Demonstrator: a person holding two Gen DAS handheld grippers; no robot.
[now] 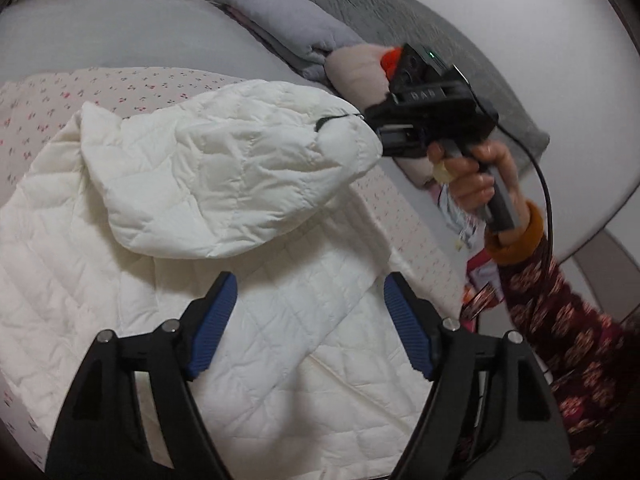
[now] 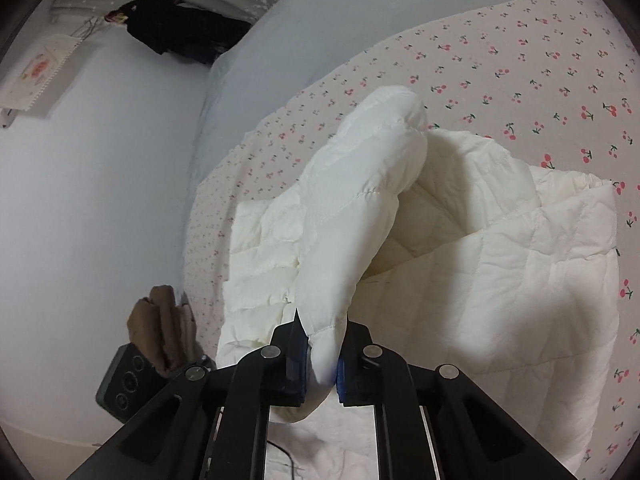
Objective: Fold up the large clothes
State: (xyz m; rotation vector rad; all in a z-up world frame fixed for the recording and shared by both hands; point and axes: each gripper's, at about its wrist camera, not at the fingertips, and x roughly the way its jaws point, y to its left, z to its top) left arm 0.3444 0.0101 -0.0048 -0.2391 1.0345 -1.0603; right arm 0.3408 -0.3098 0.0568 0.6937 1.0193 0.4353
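A white quilted jacket (image 1: 248,340) lies spread on a cherry-print sheet (image 1: 120,88). My left gripper (image 1: 308,320) is open and empty, hovering just above the jacket's body. My right gripper (image 2: 322,356) is shut on the cuff end of the jacket's sleeve (image 2: 360,200) and holds it lifted over the body; in the left wrist view the right gripper (image 1: 376,132) grips the raised sleeve (image 1: 224,176) at its right end. The jacket body also shows in the right wrist view (image 2: 500,280).
Grey pillows and a folded grey blanket (image 1: 280,20) lie at the far right of the bed. A brown cloth (image 2: 160,328) and a dark phone (image 2: 124,380) lie at the sheet's edge. A dark garment (image 2: 180,28) lies far off. The cherry-print sheet (image 2: 520,60) extends beyond the jacket.
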